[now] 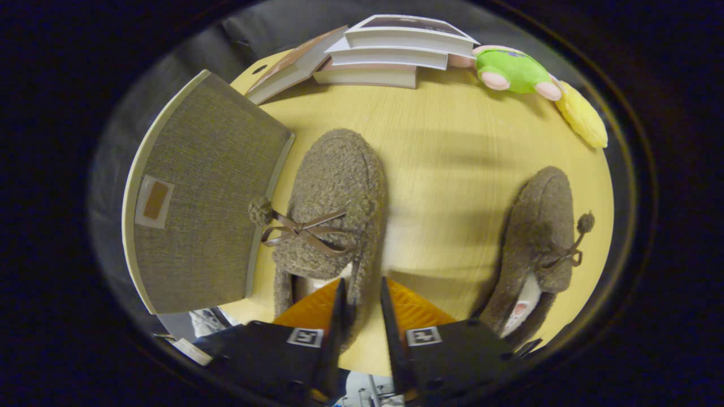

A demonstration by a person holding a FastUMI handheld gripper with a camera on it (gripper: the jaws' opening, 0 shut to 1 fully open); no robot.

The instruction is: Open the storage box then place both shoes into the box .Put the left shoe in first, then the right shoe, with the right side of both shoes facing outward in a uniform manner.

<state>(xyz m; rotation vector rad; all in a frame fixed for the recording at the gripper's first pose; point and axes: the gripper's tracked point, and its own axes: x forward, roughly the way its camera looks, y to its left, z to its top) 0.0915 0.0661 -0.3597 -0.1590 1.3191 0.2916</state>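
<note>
Gripper [362,305] fingers pinched the near heel wall of the left slipper [334,215], beside the storage box [203,192]; soft, light fleece, likely to sag.

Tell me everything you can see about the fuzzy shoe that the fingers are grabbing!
The fuzzy shoe is a brown slipper of curly, woolly-looking fabric, with a thin brown ribbon bow and a small pompom on top and a pale lining inside its opening. It lies flat on the yellow wooden table, toe pointing away from the gripper. Its side rests against the grey fabric-covered storage box. The fingers are nearly closed around the rim of its opening.
</note>
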